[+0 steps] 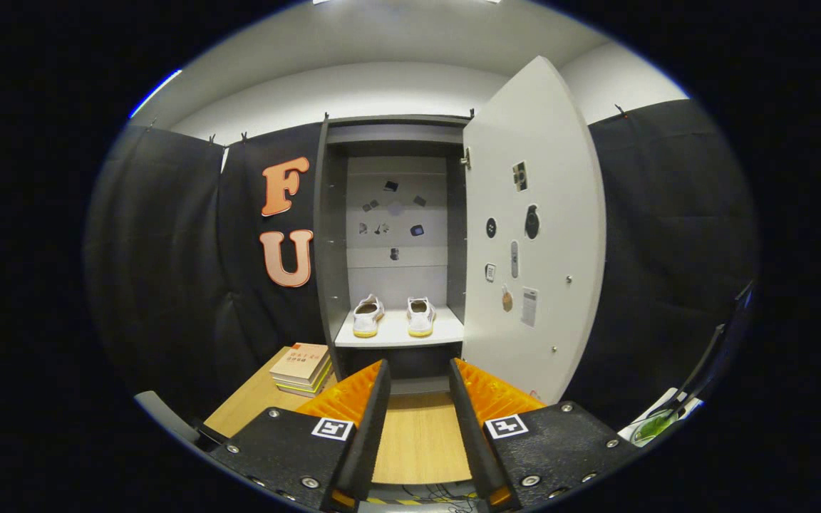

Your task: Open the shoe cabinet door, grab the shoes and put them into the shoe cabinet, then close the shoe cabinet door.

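The shoe cabinet [332, 235] stands straight ahead with its white door [535, 235] swung open to the right. Two white shoes with yellowish soles sit side by side on its white shelf [446, 335]: the left shoe [367, 315] and the right shoe [420, 316], heels toward me. My gripper [419, 374] is open and holds nothing. Its fingers point at the cabinet from well back over the wooden table [417, 442], and the shoes lie beyond them.
A stack of books [301, 368] lies on the table left of the cabinet's foot. Small stickers dot the cabinet's back panel and the inside of the door. Black cloth walls close both sides. A grey chair edge [164, 420] shows beside the table's left.
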{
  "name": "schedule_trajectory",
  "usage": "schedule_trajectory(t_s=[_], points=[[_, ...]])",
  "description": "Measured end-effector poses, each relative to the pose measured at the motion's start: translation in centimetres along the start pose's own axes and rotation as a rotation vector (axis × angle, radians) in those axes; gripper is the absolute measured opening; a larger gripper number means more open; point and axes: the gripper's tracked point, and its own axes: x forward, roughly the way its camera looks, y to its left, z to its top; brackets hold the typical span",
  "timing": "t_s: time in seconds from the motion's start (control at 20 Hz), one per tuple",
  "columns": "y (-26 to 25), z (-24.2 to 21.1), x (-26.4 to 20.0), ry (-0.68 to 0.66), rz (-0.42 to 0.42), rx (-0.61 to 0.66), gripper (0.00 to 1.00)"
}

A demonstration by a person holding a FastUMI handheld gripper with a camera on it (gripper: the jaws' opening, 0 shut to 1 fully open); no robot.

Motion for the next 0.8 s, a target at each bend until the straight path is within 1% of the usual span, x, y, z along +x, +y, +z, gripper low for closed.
schedule_trajectory(t_s=[0.4, 0.5, 0.6, 0.8], points=[[-11.2, -1.7, 0.1, 0.039, -0.119, 0.0, 0.62], [-13.5, -2.3, 0.4, 0.049, -0.129, 0.004, 0.67], [-15.6, -2.8, 1.0, 0.058, -0.14, 0.009, 0.67], [-18.6, -3.5, 2.6, 0.067, -0.135, 0.013, 0.69]])
